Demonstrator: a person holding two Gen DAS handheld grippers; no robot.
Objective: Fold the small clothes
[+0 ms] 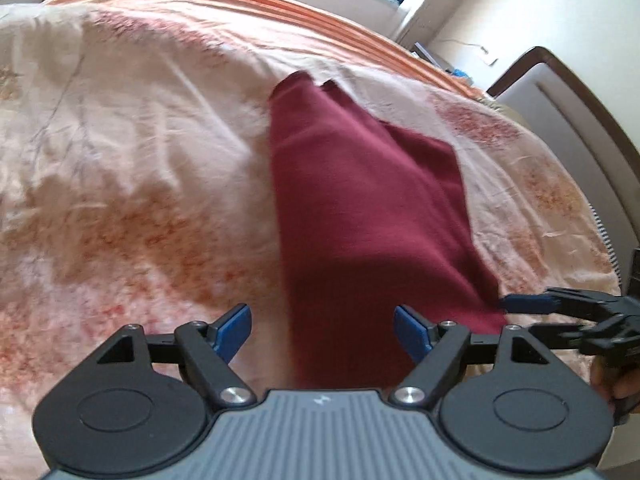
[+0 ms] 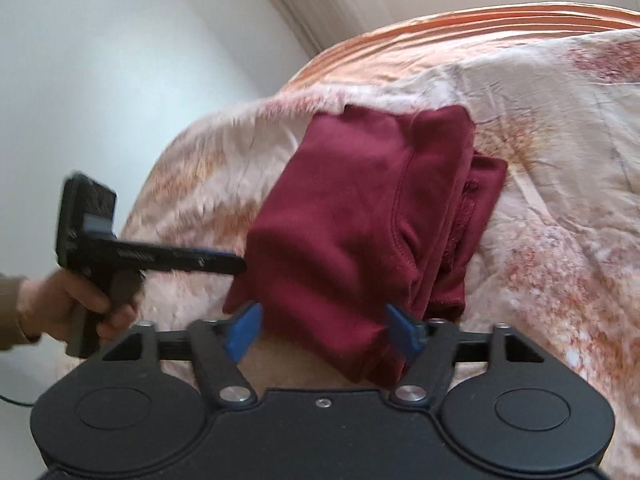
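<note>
Bedroom with pale walls, daylight at a far window, a dark-framed headboard (image 1: 560, 112) on one side. Bed (image 1: 120, 160) covered by a cream quilt with rust-orange floral patches; orange striped sheet (image 1: 280, 4) beyond it at the far edge.

Maroon garment (image 1: 360, 208) lying folded on the quilt in a long, narrow stack — several layers visible in the right wrist view (image 2: 360, 208), with stitched hems and a fringed edge down one side. Near end of the stack overhanging the bed edge, reaching in between the right tongs (image 2: 322, 334).

Left tongs (image 1: 322, 330) spread wide above the near end of the garment, blue pads clear of the cloth, gripping nothing. Seen from the right wrist camera, coming in from the side (image 2: 236, 262), tips at the garment's side edge — touching or just beside, hard to tell through the blur. Person's hand (image 2: 76, 304) wrapped round its handle, olive sleeve at the wrist.

Right tongs released too, pads standing apart on either side of the overhanging cloth, one pad close against the layered edge, not pressing it. In the left wrist view, at the garment's near corner (image 1: 520, 312).
</note>
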